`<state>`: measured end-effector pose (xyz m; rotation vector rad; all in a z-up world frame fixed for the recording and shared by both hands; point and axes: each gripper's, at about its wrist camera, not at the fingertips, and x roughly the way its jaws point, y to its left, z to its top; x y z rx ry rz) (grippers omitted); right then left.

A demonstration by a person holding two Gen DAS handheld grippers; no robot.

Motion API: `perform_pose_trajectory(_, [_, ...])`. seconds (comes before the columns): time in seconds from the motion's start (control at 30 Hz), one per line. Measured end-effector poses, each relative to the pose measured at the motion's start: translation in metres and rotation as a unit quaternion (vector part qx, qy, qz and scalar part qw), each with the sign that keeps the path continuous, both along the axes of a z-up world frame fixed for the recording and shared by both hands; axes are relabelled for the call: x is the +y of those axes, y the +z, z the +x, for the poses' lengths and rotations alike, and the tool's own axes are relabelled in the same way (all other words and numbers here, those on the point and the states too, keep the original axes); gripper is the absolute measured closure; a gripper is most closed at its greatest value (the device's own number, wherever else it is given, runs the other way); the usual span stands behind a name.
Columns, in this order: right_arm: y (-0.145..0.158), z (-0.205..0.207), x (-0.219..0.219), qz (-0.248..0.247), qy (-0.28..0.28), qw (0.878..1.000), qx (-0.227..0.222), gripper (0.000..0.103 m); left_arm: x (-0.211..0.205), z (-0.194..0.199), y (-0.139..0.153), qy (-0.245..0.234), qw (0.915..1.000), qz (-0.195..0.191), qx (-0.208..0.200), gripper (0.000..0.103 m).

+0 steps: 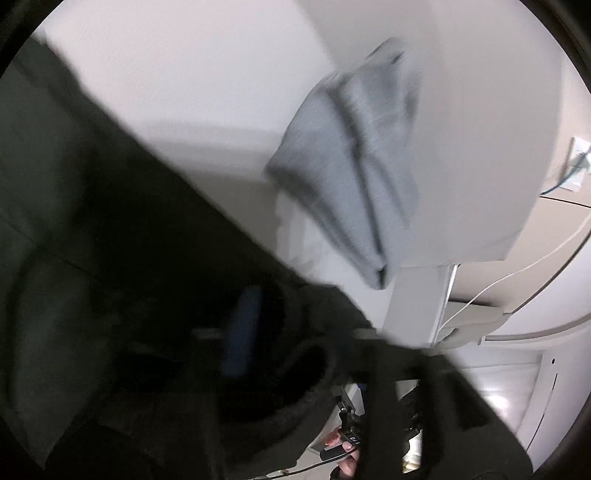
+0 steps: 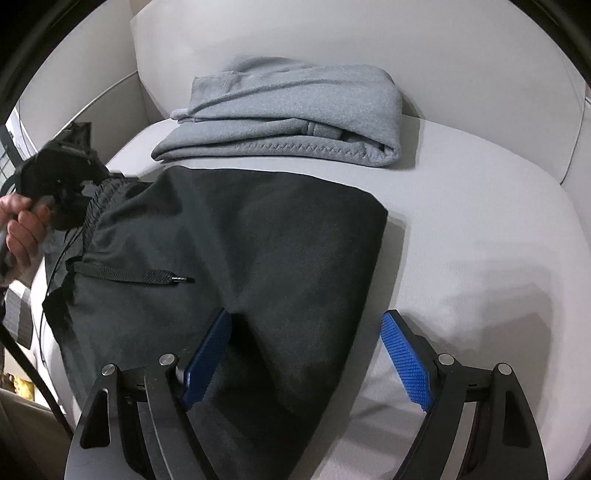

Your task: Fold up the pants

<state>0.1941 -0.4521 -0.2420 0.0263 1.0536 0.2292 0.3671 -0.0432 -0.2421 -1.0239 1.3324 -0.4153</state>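
Black pants [image 2: 258,240] lie folded on a light grey seat cushion [image 2: 480,240], the waistband and a drawstring [image 2: 133,275] at the left. My right gripper [image 2: 306,314] is open just above the near end of the pants. Its left pad [image 2: 210,354] is over the cloth and its right pad [image 2: 404,362] over bare cushion. A hand [image 2: 22,225] holds my left gripper [image 2: 62,184] at the waistband. In the left wrist view the black pants [image 1: 110,221] drape over the lens. One blue pad [image 1: 243,325] shows dimly, well off centre; the other is hidden.
A folded grey garment [image 2: 288,118] lies behind the pants against the sofa back [image 2: 332,33]; it shows blurred in the left view [image 1: 351,166]. White cables [image 1: 517,273] run along the wall. The cushion's left edge drops off near the hand.
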Motion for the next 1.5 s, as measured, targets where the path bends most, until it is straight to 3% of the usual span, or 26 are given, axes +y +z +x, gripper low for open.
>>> perform_pose_trajectory(0.03, [0.004,-0.001,-0.002,0.004,-0.001,1.000,-0.003,0.018,0.004,-0.003,0.010,0.004,1.0000,-0.002,-0.008,0.028])
perform_pose_trajectory(0.13, [0.021,-0.007,-0.010,0.016,-0.004,1.000,-0.023,0.018,-0.001,-0.005,0.027,-0.023,0.9994,-0.024,-0.012,0.028])
perform_pose_trajectory(0.2, [0.030,-0.010,-0.016,0.022,-0.011,0.999,-0.033,0.018,-0.012,-0.005,0.027,-0.062,0.9965,-0.056,-0.001,0.038])
perform_pose_trajectory(0.27, [0.035,-0.011,-0.019,0.029,-0.017,0.999,-0.039,0.018,-0.027,-0.007,0.026,-0.088,0.9930,-0.078,0.004,0.039])
perform_pose_trajectory(0.37, [0.032,-0.011,-0.018,0.025,-0.022,0.999,-0.036,0.018,-0.041,-0.008,0.019,-0.103,0.9928,-0.060,0.011,0.040])
perform_pose_trajectory(0.43, [0.026,-0.010,-0.017,0.028,-0.028,0.999,-0.031,0.018,-0.046,-0.008,0.013,-0.112,0.9918,-0.061,0.006,0.059])
perform_pose_trajectory(0.5, [0.019,-0.006,-0.015,0.029,-0.034,0.999,-0.022,0.018,-0.049,-0.011,0.006,-0.121,0.9907,-0.063,-0.005,0.099])
perform_pose_trajectory(0.53, [0.014,-0.005,-0.014,0.030,-0.033,0.999,-0.015,0.018,-0.048,-0.011,0.002,-0.114,0.9910,-0.070,-0.007,0.100])
perform_pose_trajectory(0.73, [0.002,-0.005,-0.009,0.014,-0.019,1.000,-0.003,0.018,-0.019,-0.010,-0.004,-0.072,0.9902,-0.115,-0.031,0.100])
perform_pose_trajectory(0.8, [0.000,-0.005,-0.011,0.020,-0.022,1.000,-0.001,0.018,-0.004,-0.010,-0.011,-0.062,0.9937,-0.090,-0.027,0.100])
perform_pose_trajectory(0.97, [-0.005,-0.005,-0.010,0.015,-0.024,1.000,-0.006,0.018,-0.010,-0.010,-0.025,-0.059,0.9977,-0.020,-0.028,0.099])
perform_pose_trajectory(1.07, [-0.007,-0.005,-0.007,0.003,-0.021,1.000,-0.013,0.017,-0.013,-0.008,-0.022,-0.062,0.9979,-0.014,-0.013,0.097])
perform_pose_trajectory(1.13, [-0.004,-0.004,-0.006,-0.002,-0.019,1.000,-0.009,0.017,-0.010,-0.009,-0.009,-0.075,0.9970,0.010,-0.012,0.083])
perform_pose_trajectory(1.2, [0.003,-0.006,-0.007,-0.008,-0.016,1.000,-0.006,0.017,-0.003,-0.017,0.012,-0.089,0.9931,0.070,-0.029,0.035])
perform_pose_trajectory(1.27, [0.019,-0.011,-0.007,-0.005,-0.002,1.000,-0.014,0.017,0.006,-0.033,0.025,-0.090,0.9901,0.098,-0.043,0.033])
perform_pose_trajectory(1.37, [0.044,-0.024,-0.005,-0.009,0.016,1.000,-0.023,0.017,0.037,-0.070,0.033,-0.103,0.9884,0.104,-0.040,0.033])
perform_pose_trajectory(1.5, [0.060,-0.047,0.004,0.008,0.039,0.999,-0.013,0.017,0.055,-0.120,0.019,-0.125,0.9842,0.122,-0.031,0.033])
